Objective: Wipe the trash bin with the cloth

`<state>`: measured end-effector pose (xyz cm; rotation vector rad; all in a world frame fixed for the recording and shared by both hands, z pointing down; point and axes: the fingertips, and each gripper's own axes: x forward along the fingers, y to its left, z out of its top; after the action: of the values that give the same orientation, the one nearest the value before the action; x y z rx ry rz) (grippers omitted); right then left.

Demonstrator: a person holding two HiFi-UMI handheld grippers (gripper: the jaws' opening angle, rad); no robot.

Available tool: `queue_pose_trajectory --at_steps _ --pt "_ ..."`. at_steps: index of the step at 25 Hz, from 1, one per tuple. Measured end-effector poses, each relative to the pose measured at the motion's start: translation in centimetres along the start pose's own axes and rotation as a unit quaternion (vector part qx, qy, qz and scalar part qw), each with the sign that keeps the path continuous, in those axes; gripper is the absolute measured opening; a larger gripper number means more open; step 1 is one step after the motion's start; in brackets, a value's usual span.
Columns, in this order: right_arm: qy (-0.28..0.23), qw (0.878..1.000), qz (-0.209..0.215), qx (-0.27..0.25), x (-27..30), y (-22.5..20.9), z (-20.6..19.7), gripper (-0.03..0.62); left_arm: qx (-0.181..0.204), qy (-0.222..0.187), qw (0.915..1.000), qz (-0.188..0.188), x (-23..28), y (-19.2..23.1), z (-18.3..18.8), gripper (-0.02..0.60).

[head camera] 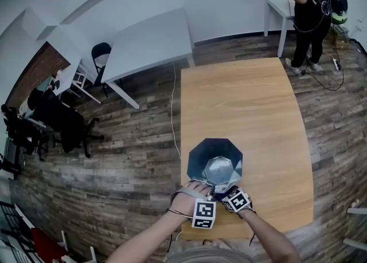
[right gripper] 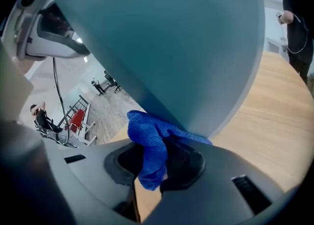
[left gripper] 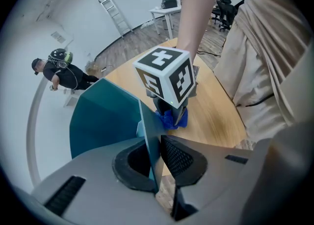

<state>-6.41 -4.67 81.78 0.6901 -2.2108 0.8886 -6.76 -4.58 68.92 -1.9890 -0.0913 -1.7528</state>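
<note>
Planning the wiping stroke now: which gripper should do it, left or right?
Right: the right gripper holds the blue cloth at the outer wall of the trash bin; the left gripper clamps its rim, steadying it.

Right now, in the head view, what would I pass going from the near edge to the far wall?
Left hand-held gripper and right hand-held gripper, teal trash bin, bare wooden table, standing person.

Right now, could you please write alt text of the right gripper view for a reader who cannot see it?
The right claw is shut on a blue cloth that touches the teal trash bin on its outer wall. A wooden table lies beyond.
</note>
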Motion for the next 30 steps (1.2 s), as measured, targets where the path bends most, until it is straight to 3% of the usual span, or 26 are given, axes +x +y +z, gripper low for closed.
queue_pose_trajectory --at_steps 11,18,20,23,24,30 --pt "0.04 0.999 -0.017 0.014 6.0 -3.5 -3.1 0.08 -0.003 -0.002 1.0 -0.006 0.4 0.1 -0.1 0.049" --pt "0.029 0.999 -0.016 0.038 4.6 -3.1 -3.3 0.08 0.002 0.002 0.9999 0.012 0.5 0.2 0.1 0.051" --pt "0.018 0.999 -0.008 0.036 3.3 -2.2 -3.2 0.081 0.002 -0.006 0.9999 0.014 0.4 0.0 0.0 0.052" --pt "-0.018 0.999 -0.002 0.034 -0.1 -0.8 -2.5 0.08 -0.001 -0.031 0.9994 0.015 -0.5 -0.1 -0.4 0.16" --pt "-0.036 0.999 -0.005 0.035 -1.5 -0.3 -2.1 0.081 0.004 -0.035 0.9992 0.02 -0.9 0.1 -0.8 0.164" --pt "-0.114 0.992 -0.007 0.044 -9.9 2.9 0.2 0.08 0.081 -0.026 0.9959 0.028 -2.2 0.4 -4.6 0.184"
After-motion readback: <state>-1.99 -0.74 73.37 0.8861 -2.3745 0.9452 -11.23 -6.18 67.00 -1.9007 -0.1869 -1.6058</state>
